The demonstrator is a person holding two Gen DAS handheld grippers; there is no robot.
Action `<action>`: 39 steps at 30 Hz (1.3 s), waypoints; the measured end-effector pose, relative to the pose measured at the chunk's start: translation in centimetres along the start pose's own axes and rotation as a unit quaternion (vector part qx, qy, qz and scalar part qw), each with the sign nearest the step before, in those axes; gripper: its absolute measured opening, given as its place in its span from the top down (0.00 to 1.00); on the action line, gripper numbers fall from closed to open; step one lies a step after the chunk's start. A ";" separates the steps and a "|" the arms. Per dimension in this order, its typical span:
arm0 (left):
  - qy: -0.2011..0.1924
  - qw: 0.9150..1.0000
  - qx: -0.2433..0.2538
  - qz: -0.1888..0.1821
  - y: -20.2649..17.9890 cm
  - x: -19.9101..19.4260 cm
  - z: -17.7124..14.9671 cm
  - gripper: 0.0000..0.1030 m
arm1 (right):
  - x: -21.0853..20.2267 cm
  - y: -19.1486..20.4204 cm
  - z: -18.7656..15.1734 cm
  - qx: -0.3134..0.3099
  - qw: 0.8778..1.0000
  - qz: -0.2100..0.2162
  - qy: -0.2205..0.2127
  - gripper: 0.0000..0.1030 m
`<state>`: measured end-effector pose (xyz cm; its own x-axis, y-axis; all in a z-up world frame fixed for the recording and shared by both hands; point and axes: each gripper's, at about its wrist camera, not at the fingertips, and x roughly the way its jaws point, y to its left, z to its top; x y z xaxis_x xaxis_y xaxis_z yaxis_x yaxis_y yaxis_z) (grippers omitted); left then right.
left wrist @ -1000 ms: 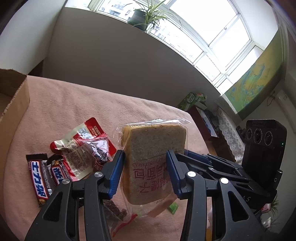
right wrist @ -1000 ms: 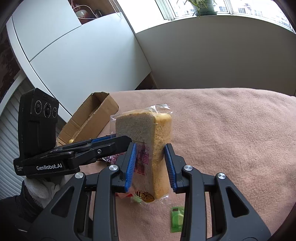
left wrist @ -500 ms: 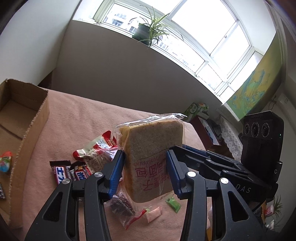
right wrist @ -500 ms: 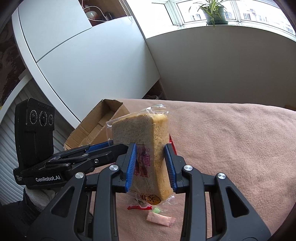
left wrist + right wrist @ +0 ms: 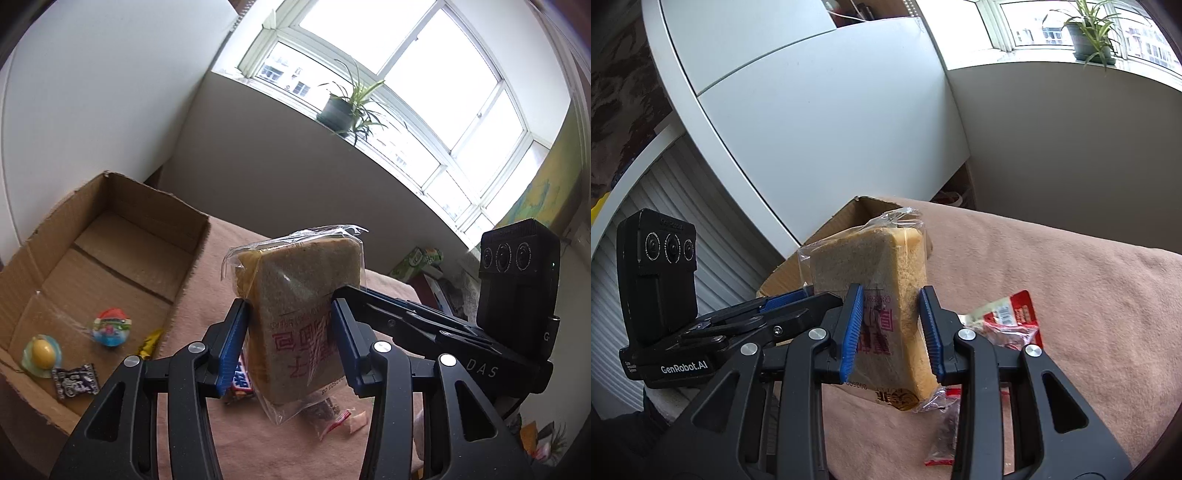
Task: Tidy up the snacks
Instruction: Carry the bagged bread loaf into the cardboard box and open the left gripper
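A wrapped slice of bread (image 5: pixel 295 314) in clear plastic with red print is held upright above the pink blanket. My left gripper (image 5: pixel 290 345) is shut on its two faces. My right gripper (image 5: pixel 891 332) is shut on the same bread (image 5: pixel 882 288) from the other side. The right gripper's body (image 5: pixel 517 306) shows at the right of the left wrist view; the left gripper's body (image 5: pixel 657 288) shows at the left of the right wrist view. An open cardboard box (image 5: pixel 122 229) lies to the left, holding two jelly cups (image 5: pixel 110 326) and a dark candy packet (image 5: pixel 75 380).
Loose snacks lie on the blanket (image 5: pixel 1052 280) under the bread: a red-and-white packet (image 5: pixel 1008 325), a chocolate bar (image 5: pixel 242 380), small candies (image 5: pixel 354 421). White cabinet doors (image 5: pixel 831 122) stand behind the box. A potted plant (image 5: pixel 340 107) sits on the windowsill.
Both grippers have carried the bread up and to the left toward the cardboard box, whose inside now shows. The snacks on the blanket have dropped lower in view.
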<state>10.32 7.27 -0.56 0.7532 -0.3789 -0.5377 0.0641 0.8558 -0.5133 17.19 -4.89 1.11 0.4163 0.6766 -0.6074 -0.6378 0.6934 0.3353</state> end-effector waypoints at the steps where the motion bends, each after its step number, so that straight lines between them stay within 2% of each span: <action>1: -0.005 1.000 -0.004 0.005 0.5 -0.4 0.2 0.57 | 0.6 0.6 0.3 -0.004 1.000 0.004 0.001 0.68; 12: -0.049 0.996 -0.056 0.054 6.1 -4.4 0.8 0.57 | 7.2 6.8 2.4 -0.045 0.997 0.046 0.035 0.68; 20: -0.065 0.992 -0.081 0.077 8.5 -5.4 0.9 0.58 | 9.5 8.2 2.5 -0.050 0.995 0.063 0.057 0.67; 21: -0.069 0.991 -0.080 0.082 8.7 -5.5 1.0 0.58 | 9.7 8.0 2.5 -0.049 0.996 0.053 0.057 0.64; 22: -0.075 0.990 -0.078 0.095 8.8 -5.6 1.0 0.58 | 10.1 8.0 2.5 -0.047 0.996 0.043 0.058 0.55; 24: -0.083 0.987 -0.077 0.112 9.0 -5.7 1.1 0.58 | 10.1 7.7 2.5 -0.039 0.997 0.037 0.052 0.48; 28: -0.088 0.987 -0.080 0.112 10.2 -7.0 0.4 0.58 | 9.6 7.1 2.1 -0.033 0.998 0.036 0.051 0.47; 36: -0.083 0.989 -0.073 0.099 9.1 -6.8 0.0 0.58 | 7.3 6.1 1.8 -0.025 0.999 0.022 0.041 0.46; 39: -0.078 0.990 -0.068 0.092 8.5 -6.5 -0.2 0.58 | 6.0 5.4 1.6 -0.021 0.999 0.014 0.034 0.42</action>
<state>5.79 16.94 -1.57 0.8361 -0.1525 -0.5270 -0.1651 0.8461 -0.5068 17.31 3.31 0.39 0.3526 0.6765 -0.6466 -0.6767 0.6616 0.3232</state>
